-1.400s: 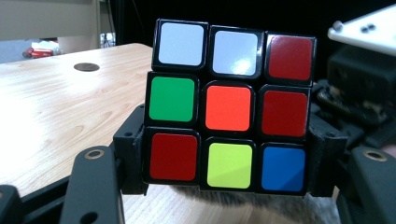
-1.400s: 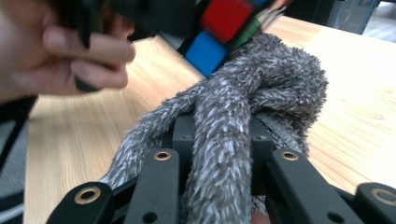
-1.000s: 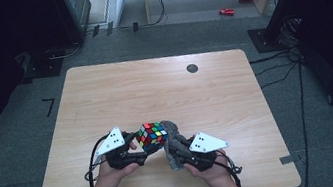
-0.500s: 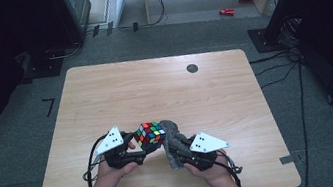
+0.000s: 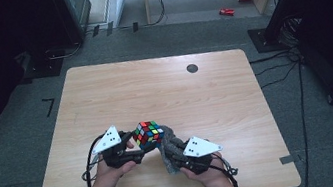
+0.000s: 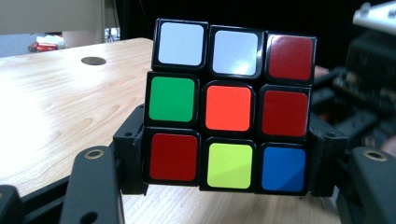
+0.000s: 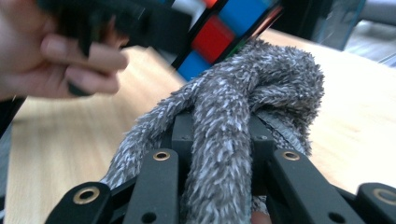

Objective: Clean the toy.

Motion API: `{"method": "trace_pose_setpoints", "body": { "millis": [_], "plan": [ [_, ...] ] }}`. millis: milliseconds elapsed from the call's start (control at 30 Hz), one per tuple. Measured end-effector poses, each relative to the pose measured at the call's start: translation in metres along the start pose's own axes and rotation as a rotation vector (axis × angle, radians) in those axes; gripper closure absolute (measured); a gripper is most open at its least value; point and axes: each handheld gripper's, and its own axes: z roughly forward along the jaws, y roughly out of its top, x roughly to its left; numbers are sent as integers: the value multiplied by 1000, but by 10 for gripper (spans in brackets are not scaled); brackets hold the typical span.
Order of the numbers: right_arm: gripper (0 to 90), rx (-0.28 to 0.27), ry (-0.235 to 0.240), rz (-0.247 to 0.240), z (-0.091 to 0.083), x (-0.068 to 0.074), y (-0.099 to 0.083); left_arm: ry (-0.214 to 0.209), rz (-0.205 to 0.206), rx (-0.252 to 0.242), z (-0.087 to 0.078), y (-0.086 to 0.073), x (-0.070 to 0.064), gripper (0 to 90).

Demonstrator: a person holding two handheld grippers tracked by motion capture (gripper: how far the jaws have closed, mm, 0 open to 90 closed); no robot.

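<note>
Puzzle cube (image 6: 228,107) — rigid, light plastic with slick stickered faces; held above the near edge of the counter (image 5: 164,89), left claw (image 5: 136,155) clamped on opposite sides, likely the surest hold. Grey fuzzy cloth (image 7: 233,126) — soft, limp; pinched by right claw (image 7: 219,140), touching the cube.

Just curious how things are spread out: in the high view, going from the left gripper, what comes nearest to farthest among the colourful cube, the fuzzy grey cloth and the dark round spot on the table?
1. Cube, clamped in the left gripper.
2. Grey cloth, just right of the cube, in the right gripper.
3. Dark round spot, far side of the table.
</note>
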Motion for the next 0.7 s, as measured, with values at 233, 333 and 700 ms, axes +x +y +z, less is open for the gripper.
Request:
{"method": "trace_pose_setpoints", "body": {
  "millis": [233,333,700],
  "plan": [
    [723,-4,-1,13,1,0,-3,11,4,10,1,0,0,341],
    [722,17,19,0,5,5,-5,9,-2,-12,-2,0,1,342],
    [718,-58,-50,7,-6,-4,2,-7,11,4,2,-1,-2,342]
  ]
}}
